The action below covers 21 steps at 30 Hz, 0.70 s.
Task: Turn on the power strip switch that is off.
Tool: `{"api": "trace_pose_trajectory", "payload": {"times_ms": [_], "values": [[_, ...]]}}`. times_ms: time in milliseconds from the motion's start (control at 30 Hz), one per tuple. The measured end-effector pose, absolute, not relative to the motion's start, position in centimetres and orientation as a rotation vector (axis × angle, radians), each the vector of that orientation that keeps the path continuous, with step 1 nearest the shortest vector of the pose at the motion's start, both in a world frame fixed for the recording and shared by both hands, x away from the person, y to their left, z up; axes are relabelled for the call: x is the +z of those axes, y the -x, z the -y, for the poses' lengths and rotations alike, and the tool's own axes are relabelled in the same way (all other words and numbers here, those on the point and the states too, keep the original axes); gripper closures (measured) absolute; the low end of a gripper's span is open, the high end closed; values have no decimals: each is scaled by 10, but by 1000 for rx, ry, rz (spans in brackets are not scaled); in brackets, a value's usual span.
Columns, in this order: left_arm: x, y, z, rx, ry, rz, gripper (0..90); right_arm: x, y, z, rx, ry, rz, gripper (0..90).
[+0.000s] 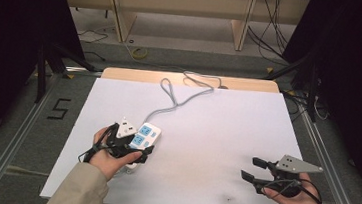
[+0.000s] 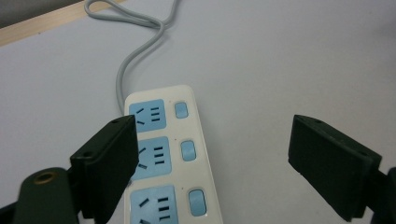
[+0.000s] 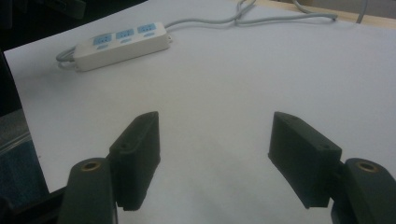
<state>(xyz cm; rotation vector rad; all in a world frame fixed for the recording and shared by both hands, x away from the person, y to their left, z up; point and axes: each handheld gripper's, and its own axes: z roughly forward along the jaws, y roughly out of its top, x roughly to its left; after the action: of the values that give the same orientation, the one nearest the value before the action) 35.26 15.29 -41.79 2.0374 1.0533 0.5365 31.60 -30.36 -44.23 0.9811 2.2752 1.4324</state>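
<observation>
- Nearest the high camera, the person's two forearms come in from the bottom edge, each hand carrying a hand-held gripper over the white tabletop (image 1: 207,119), the largest thing in the scene.
- The power strip (image 1: 144,137) lies on the tabletop's left part, its grey cord (image 1: 172,98) looping away toward the far edge. It has three blue sockets, each with a switch beside it.
- The left hand-held gripper (image 1: 136,155) hovers right at the near end of the strip. Its jaws stand wide apart and hold nothing; the strip sits low between them, nearer one jaw, with no pad pressing on it.
- The right hand-held gripper (image 1: 250,168) is well apart from the strip, over bare tabletop on the right, jaws spread and empty.
- My reading: the step in hand is the approach to the strip. The next move calls for centring the left jaws across the strip's width, then lowering them before closing.
- The left gripper view shows the sockets (image 2: 152,157) and switches (image 2: 187,150) clearly, which the high view blurs.
- The right gripper view shows the whole strip (image 3: 120,44) side-on and a second cord emerging at its end.
- The high view alone gives both hands together.
</observation>
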Motion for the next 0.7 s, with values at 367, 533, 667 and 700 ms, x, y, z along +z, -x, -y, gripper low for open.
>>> {"api": "trace_pose_trajectory", "payload": {"times_ms": [367, 533, 667, 700], "values": [[-425, -341, -165, 570, -2029, -1061, 159, -442, -316, 303, 1432, -979, -2277, 339], [-428, -335, -173, 581, -2029, -1069, 159, -442, -316, 304, 1434, -976, -2277, 339], [-431, -330, -178, 594, -2021, -1072, 159, -442, -316, 303, 1433, -977, -2277, 339], [-432, -329, -178, 594, -2019, -1075, 159, -442, -316, 303, 1432, -977, -2277, 339]]}}
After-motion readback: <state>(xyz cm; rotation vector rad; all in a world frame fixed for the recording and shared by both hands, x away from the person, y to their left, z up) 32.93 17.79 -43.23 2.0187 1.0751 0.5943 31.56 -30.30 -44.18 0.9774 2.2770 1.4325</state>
